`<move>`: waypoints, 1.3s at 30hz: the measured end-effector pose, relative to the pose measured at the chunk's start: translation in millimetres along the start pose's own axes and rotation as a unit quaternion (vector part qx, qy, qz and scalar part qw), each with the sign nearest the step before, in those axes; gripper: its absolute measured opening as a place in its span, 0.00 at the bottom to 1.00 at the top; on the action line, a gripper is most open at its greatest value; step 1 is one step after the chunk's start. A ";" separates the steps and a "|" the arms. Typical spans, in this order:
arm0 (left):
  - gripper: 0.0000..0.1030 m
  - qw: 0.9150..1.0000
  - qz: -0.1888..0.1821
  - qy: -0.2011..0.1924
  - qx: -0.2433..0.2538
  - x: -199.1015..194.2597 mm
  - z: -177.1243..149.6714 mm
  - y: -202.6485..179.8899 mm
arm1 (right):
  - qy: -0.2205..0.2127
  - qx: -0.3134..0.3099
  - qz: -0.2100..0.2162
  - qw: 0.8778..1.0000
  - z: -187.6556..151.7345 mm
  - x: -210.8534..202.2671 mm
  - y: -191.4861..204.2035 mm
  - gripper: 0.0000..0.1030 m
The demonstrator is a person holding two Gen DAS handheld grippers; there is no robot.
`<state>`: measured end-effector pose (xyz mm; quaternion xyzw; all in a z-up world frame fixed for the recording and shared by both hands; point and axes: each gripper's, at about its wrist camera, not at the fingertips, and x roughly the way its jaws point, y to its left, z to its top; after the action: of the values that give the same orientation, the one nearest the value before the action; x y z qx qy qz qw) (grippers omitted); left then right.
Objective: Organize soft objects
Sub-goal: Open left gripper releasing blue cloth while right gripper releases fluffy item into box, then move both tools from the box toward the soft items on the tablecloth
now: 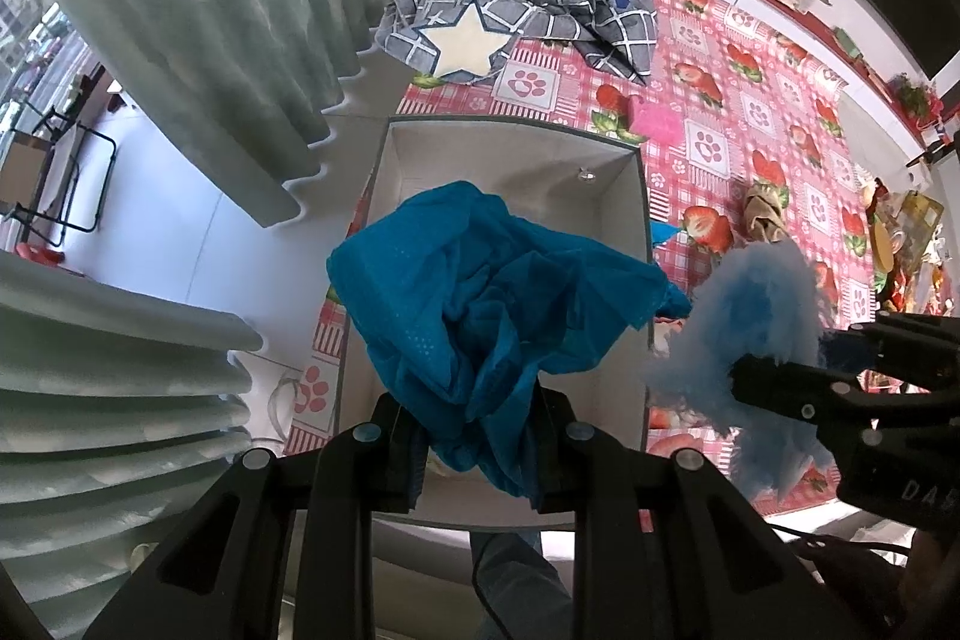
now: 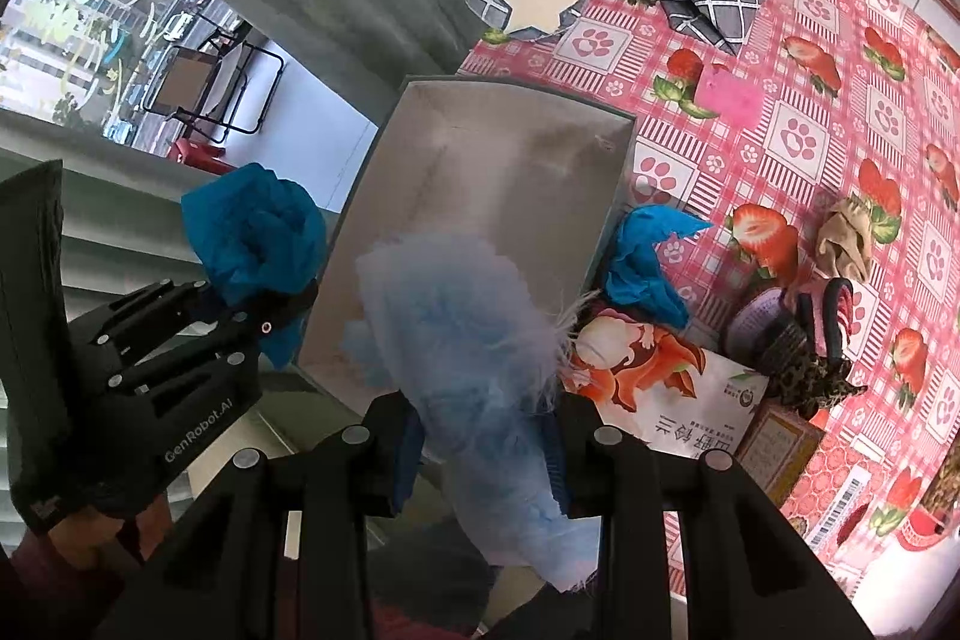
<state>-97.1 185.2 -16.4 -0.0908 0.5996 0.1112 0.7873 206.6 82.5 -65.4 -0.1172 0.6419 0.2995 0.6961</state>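
Note:
My left gripper is shut on a teal mesh cloth and holds it above the open grey storage box. In the right wrist view the left gripper shows at the left with the teal mesh cloth. My right gripper is shut on a pale blue fluffy cloth, held over the box's near end. In the left wrist view the right gripper shows at the right with the pale blue fluffy cloth.
A grey checked blanket with stars lies on the strawberry tablecloth behind the box. A pink cloth, a beige cloth, another teal cloth and printed cartons lie right of the box. Curtains hang left.

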 end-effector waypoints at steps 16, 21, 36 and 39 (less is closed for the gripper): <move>0.27 0.999 0.011 0.043 -0.006 40.6 8.6 -3.2 | -0.006 0.010 -0.004 1.000 51.5 19.3 3.7 0.34; 0.52 0.999 0.015 0.048 -0.016 44.4 3.7 -1.4 | -0.002 0.005 -0.005 1.000 63.7 28.7 11.9 0.40; 1.00 0.995 -0.078 0.029 -0.054 32.9 3.0 0.8 | -0.023 0.045 0.012 0.999 65.7 5.9 -2.7 0.78; 1.00 0.992 -0.107 0.030 -0.058 31.3 7.6 -2.4 | -0.024 0.067 0.024 0.997 62.0 -2.5 -13.4 0.78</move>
<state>-81.4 187.1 -44.5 -0.2029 0.6025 0.0580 0.7697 265.2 105.1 -56.7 -0.0477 0.6460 0.2754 0.7103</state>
